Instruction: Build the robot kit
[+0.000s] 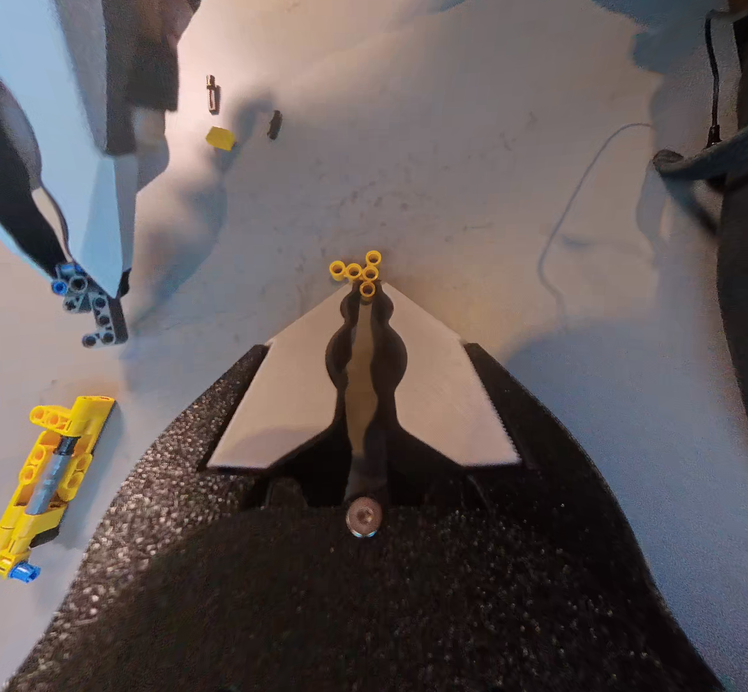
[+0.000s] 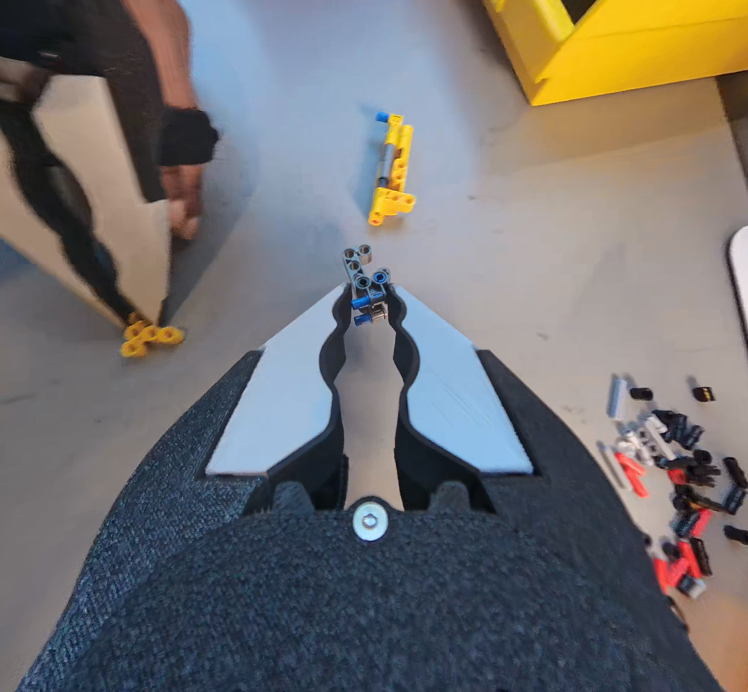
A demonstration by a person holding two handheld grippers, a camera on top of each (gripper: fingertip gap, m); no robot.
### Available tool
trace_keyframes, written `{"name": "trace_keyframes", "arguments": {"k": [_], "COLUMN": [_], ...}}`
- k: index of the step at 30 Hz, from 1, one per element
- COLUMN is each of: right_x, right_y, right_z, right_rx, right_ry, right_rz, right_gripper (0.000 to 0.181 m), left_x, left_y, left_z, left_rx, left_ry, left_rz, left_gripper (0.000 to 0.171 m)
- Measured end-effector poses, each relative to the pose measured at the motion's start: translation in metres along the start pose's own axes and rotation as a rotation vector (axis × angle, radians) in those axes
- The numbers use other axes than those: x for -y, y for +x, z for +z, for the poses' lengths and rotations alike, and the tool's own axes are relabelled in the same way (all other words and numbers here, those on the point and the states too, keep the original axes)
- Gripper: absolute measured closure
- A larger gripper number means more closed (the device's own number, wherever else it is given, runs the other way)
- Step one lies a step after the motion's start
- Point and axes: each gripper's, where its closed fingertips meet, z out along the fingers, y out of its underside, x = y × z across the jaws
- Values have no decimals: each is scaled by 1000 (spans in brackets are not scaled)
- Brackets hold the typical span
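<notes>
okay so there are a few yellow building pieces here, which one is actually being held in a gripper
The small yellow T-shaped beam, pinched at the left gripper tips. The long yellow assembly and small yellow block lie loose on the table.

The left gripper (image 1: 366, 288) pinches a yellow T-shaped beam (image 1: 358, 271) by its stem, holes showing. The right gripper (image 2: 367, 288) clamps a grey beam assembly (image 2: 364, 280) bearing blue pins (image 2: 360, 302).

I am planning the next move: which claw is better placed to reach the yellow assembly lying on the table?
Probably right: the yellow assembly lies straight ahead of the right claw, but well aside of the left claw. Both claws hold pieces.
</notes>
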Motion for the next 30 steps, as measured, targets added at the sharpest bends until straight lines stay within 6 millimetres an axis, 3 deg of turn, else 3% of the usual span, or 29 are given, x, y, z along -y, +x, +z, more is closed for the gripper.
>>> {"name": "trace_keyframes", "arguments": {"k": [4, 7, 9, 13, 17, 21, 23, 28, 30], "right_x": [-11, -12, -6, -4, -30, -60, -71, -80, -79], "right_y": [17, 21, 24, 26, 10, -8, -7, 6, 9], "right_z": [20, 17, 1, -50, -86, -98, -101, -106, -107], "right_rx": [-43, -76, -100, -165, -222, -270, -302, -348, -365], "right_ry": [-69, -60, -11, 101, 148, 140, 133, 127, 150], "right_rz": [4, 17, 38, 134, 227, 256, 260, 263, 270], "right_gripper": [164, 154, 151, 148, 142, 140, 140, 139, 139], "left_x": [0, 0, 1, 1, 5, 10, 13, 17, 18], "left_y": [0, -1, -1, -3, -5, -8, -11, -15, -19], "left_z": [0, 1, 1, 1, 5, 12, 15, 21, 19], "left_rx": [2, 2, 4, 10, 16, 18, 26, 31, 33], "left_ry": [0, 0, 0, 0, 0, -1, -1, -6, -14], "left_rz": [-2, -4, -4, -11, -4, -3, -7, -17, -7], "left_gripper": [166, 165, 164, 162, 164, 165, 165, 163, 151]}}
